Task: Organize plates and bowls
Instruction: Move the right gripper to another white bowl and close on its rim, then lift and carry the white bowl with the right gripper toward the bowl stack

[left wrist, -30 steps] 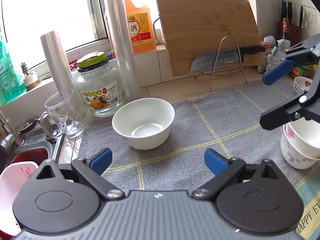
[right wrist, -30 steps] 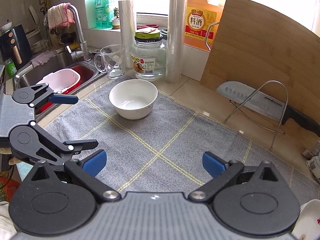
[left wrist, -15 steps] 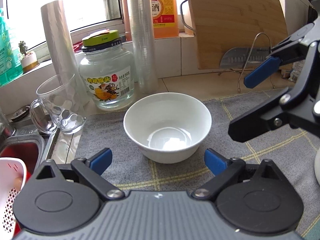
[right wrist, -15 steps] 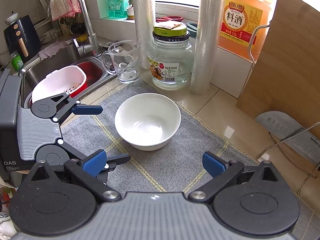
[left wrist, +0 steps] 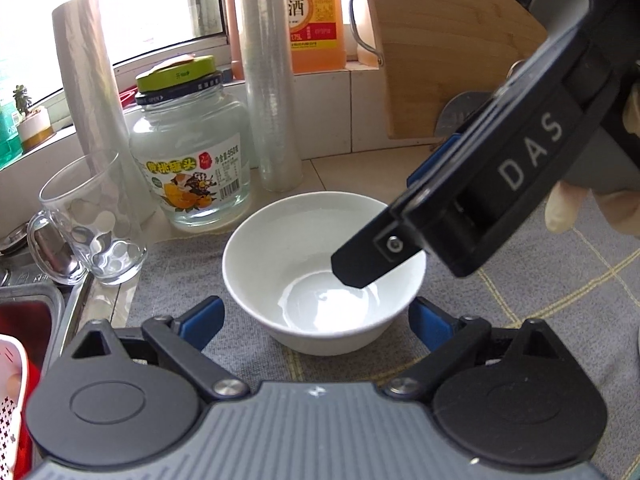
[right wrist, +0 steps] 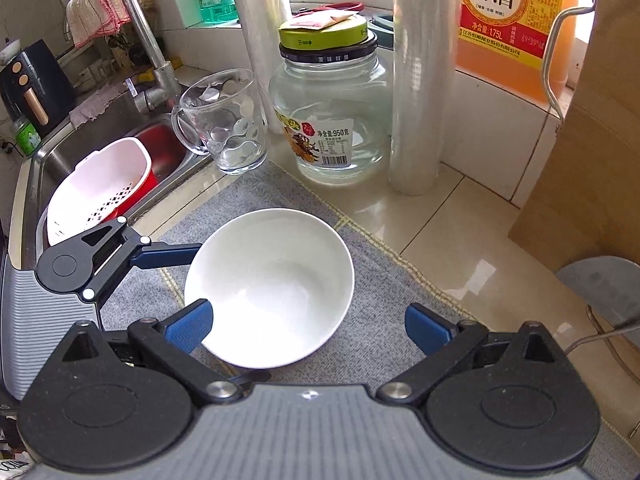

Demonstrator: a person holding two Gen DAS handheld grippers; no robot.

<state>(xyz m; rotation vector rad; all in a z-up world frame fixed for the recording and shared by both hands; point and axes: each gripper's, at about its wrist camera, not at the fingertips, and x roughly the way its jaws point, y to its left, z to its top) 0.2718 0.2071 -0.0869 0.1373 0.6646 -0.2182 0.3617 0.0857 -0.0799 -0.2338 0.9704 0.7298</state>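
A white bowl (left wrist: 324, 272) (right wrist: 272, 292) stands upright on a grey mat (right wrist: 380, 280). My left gripper (left wrist: 316, 324) is open and low at the bowl's near side, a blue pad on each side of its base. Whether the pads touch the bowl I cannot tell. My right gripper (right wrist: 308, 328) is open too and tilts down over the bowl, its left pad at the rim. In the left wrist view one of its black fingers (left wrist: 360, 264) hangs over the bowl's inside. A person's gloved fingertips (left wrist: 568, 212) hold that gripper.
A glass mug (left wrist: 92, 236), a lidded jar (left wrist: 192, 160) and two film rolls (left wrist: 272, 100) stand close behind the bowl. An orange bottle (left wrist: 316, 12) and a wooden board (left wrist: 440, 60) line the wall. A sink holding a white strainer (right wrist: 100, 192) lies left.
Both grippers have closed in on the bowl. The right one swung in from the right and dropped over it, and now fills the right of the left wrist view. Both stay open.
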